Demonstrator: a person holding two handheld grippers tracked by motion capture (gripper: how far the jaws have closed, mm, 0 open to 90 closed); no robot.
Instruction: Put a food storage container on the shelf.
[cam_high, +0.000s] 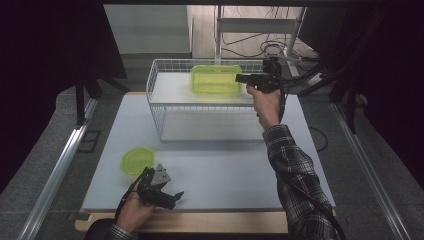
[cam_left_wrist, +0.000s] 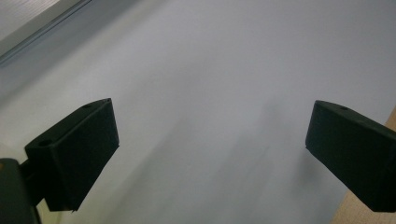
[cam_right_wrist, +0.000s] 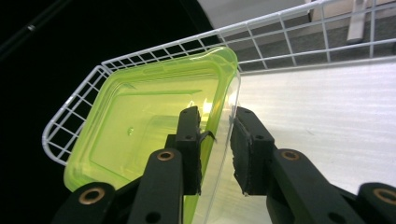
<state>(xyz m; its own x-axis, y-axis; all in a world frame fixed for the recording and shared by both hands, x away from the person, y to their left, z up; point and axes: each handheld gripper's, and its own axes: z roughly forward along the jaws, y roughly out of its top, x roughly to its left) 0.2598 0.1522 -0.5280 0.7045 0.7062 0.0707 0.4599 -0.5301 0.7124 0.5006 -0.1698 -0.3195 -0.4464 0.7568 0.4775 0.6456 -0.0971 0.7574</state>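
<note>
A translucent green rectangular container (cam_high: 215, 80) (cam_right_wrist: 135, 130) sits on the upper shelf of a white wire rack (cam_high: 156, 107) (cam_right_wrist: 70, 114). My right gripper (cam_high: 241, 78) (cam_right_wrist: 215, 119) reaches it from the right. Its jaws straddle the container's near wall with a visible gap at one pad, so it is open around the rim. A small round green dish (cam_high: 137, 160) lies on the white tabletop (cam_high: 225, 170) at the front left. Just in front of the dish, my left gripper (cam_high: 174, 189) (cam_left_wrist: 212, 105) is held low over the table, open and with nothing between its jaws.
The rack stands at the back middle of the table, and its lower shelf is bare. A wooden strip (cam_high: 210, 222) runs along the table's front edge. Metal rails (cam_high: 55, 170) flank the table. Cables and a stand (cam_high: 260, 30) lie behind the rack.
</note>
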